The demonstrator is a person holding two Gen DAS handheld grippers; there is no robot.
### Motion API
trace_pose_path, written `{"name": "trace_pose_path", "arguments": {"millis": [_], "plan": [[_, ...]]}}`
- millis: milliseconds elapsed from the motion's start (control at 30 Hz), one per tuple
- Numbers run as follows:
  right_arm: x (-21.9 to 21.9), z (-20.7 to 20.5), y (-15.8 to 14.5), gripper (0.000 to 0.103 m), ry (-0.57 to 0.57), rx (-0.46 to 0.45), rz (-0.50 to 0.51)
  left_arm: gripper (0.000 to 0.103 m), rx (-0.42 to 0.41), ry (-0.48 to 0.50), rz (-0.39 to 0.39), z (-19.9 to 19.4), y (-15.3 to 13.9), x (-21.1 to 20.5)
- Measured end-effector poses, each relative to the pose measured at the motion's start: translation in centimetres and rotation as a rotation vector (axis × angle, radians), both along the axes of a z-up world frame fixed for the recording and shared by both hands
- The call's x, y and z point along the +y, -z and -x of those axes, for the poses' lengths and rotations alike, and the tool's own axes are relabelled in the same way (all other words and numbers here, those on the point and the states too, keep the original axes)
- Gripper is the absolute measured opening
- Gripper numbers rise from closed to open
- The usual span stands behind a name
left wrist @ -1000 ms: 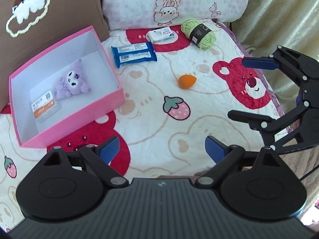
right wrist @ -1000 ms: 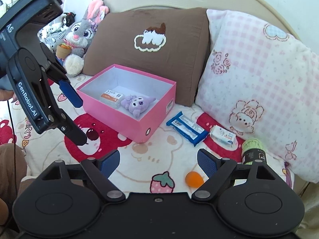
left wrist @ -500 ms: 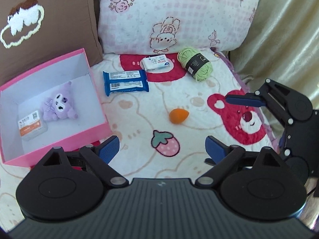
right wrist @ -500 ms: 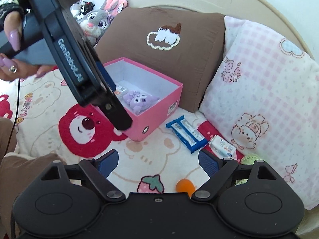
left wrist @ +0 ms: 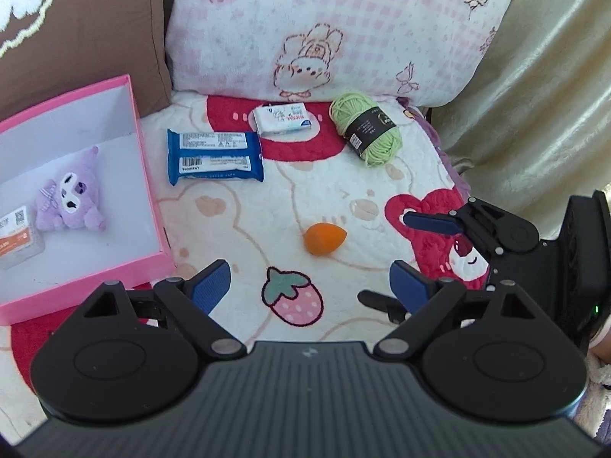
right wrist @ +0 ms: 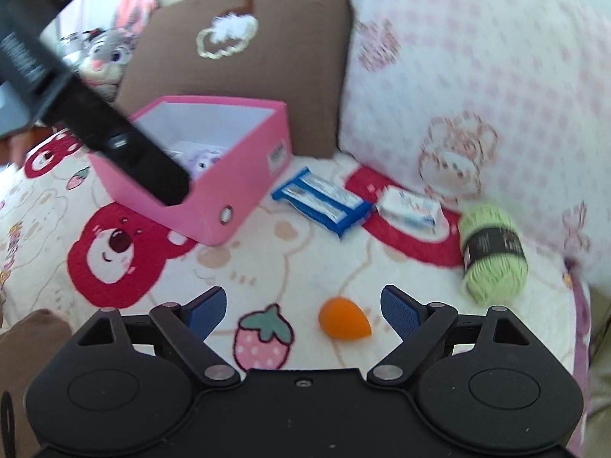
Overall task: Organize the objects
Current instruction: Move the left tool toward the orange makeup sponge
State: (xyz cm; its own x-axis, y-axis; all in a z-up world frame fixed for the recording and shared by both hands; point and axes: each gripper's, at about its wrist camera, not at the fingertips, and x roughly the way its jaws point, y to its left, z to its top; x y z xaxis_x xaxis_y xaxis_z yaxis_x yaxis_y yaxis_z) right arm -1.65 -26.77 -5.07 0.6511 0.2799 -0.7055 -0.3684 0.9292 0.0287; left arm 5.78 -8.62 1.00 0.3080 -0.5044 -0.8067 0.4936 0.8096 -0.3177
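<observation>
Fuzzy bear-print blanket (left wrist: 343, 191) on the bed with a teardrop orange sponge (left wrist: 324, 238), a ball of green yarn (left wrist: 366, 131), crinkly blue packs (left wrist: 214, 156), a tissue pack (left wrist: 282, 119) and a stiff pink box (left wrist: 151, 191) with a purple plush (left wrist: 72, 200) inside. Only the left view looks down into the box and catches the orange-label packet (left wrist: 17, 238); only the right view shows the bunny toy (right wrist: 109, 51) behind the brown pillow (right wrist: 267, 57). Left tool (left wrist: 309, 286) is wide, closing a bit and empty, right tool (right wrist: 303, 311) is wide and empty with the sponge just past its tips, and there's open blanket between the box and the bed's right edge.
</observation>
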Motion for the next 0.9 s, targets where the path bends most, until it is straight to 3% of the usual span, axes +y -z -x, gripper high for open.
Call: {"name": "trace_pose_path", "arguments": {"millis": [267,467,667,900], "plan": [[-1.3,-1.4,3.2,0.091,0.049,0.073,-0.006,0.090,0.007,-0.001,0.029,-1.2,4.0,-1.2],[-0.9,-2.4,5.3,0.091,0.073,0.150,-0.011,0.090,-0.097,0.023,0.030,-1.4,6.4,-2.1],[-0.4,-2.9,6.4,0.090,0.050,0.154,-0.006,0.090,-0.082,0.046,0.065,-2.1,7.9,-2.9],[-1.0,-3.5,6.6,0.089,0.093,0.139,-0.035,0.089,-0.168,0.062,0.064,-1.9,9.7,-4.4]]}}
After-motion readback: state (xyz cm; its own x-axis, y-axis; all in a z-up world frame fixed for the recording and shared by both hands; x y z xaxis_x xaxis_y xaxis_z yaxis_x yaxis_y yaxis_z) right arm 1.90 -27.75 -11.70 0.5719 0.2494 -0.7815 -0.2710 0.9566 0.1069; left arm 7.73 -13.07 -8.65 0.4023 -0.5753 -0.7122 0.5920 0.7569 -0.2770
